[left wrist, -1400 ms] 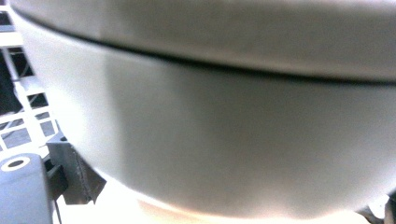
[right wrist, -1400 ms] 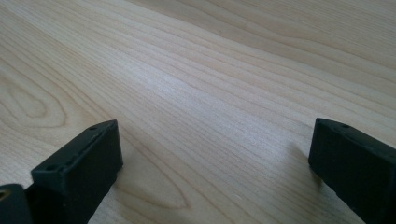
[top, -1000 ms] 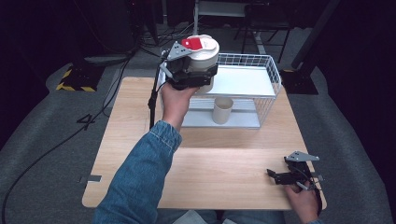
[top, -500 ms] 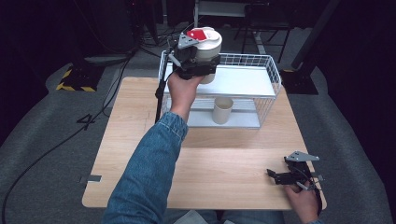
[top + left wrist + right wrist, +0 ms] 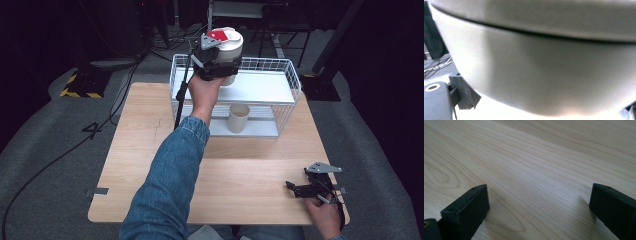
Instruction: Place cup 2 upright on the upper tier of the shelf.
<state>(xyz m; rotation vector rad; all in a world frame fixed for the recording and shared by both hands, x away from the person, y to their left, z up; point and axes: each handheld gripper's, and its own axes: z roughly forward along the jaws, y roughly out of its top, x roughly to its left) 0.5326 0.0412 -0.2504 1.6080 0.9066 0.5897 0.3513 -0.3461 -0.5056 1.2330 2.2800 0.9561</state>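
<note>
**Kid:** What is your left tool [image 5: 220, 59] doing?

**Helper:** It hugs a big white tub [image 5: 227, 46] with a red sticker on its lid. In the left gripper view the tub [image 5: 544, 65] sits so close that you see little but its pale side and the line under the lid. Your tool is squeezed around it, and you hold it up over the top shelf of the wire rack [image 5: 280, 67] at the far side of the worktop [image 5: 150, 125].

**Kid:** Does the tub sit on the shelf yet?

**Helper:** I cannot tell if its bottom touches. It looks like it hangs just above the left end of the shelf. So I think you are in the putting-down step.

**Kid:** What comes next?

**Helper:** Bring the tub down slow and flat, inside the wire rim. Let go only when it stands by itself. Then pull your tool straight back so you do not bump it.

**Kid:** And your right tool [image 5: 306, 189]?

**Helper:** It rests on the near right corner of the worktop, jaws wide apart, holding nothing. In the right gripper view there is bare wood [image 5: 536, 165] between them.

**Kid:** Anything else in the rack?

**Helper:** A small cup [image 5: 239, 118] stands on the lower shelf, well under the tub.
</note>
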